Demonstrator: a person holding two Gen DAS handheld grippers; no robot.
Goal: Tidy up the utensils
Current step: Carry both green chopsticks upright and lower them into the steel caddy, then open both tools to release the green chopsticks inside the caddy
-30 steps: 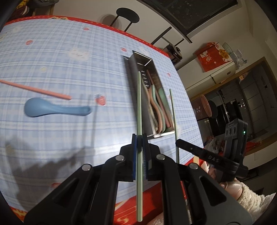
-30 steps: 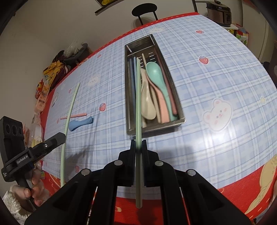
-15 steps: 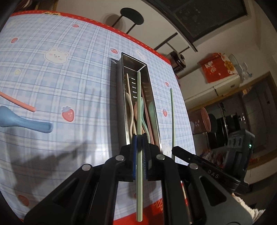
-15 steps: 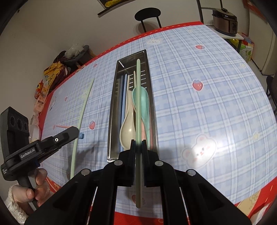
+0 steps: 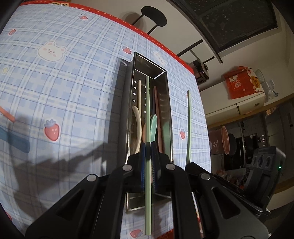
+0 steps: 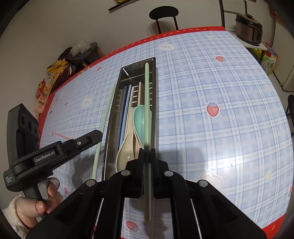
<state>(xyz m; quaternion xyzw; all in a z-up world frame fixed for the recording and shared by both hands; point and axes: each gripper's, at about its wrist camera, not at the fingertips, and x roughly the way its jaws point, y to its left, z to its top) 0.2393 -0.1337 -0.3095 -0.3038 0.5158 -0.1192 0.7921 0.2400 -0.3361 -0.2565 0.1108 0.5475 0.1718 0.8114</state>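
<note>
My left gripper (image 5: 147,156) is shut on a pale green chopstick (image 5: 147,110) and holds it lengthwise over the steel utensil tray (image 5: 166,103). My right gripper (image 6: 147,156) is shut on a second green chopstick (image 6: 146,95), held along the right side of the same tray (image 6: 114,110). The tray holds a cream spoon (image 6: 126,139), a teal spoon (image 6: 139,121), a pink spoon and blue, cream and pink chopsticks. The right chopstick shows in the left wrist view (image 5: 188,119) beside the tray; the left chopstick shows in the right wrist view (image 6: 102,126).
A blue spoon (image 5: 16,141) and a pink chopstick (image 5: 7,114) lie on the plaid tablecloth (image 5: 64,82) at the left. A black chair (image 6: 163,14) stands behind the table. A rice cooker (image 6: 249,29) sits at the far right.
Both grippers have moved in towards the tray with their chopsticks, which now line up over it. The blue spoon and pink chopstick have slid to the left edge of the left wrist view.
</note>
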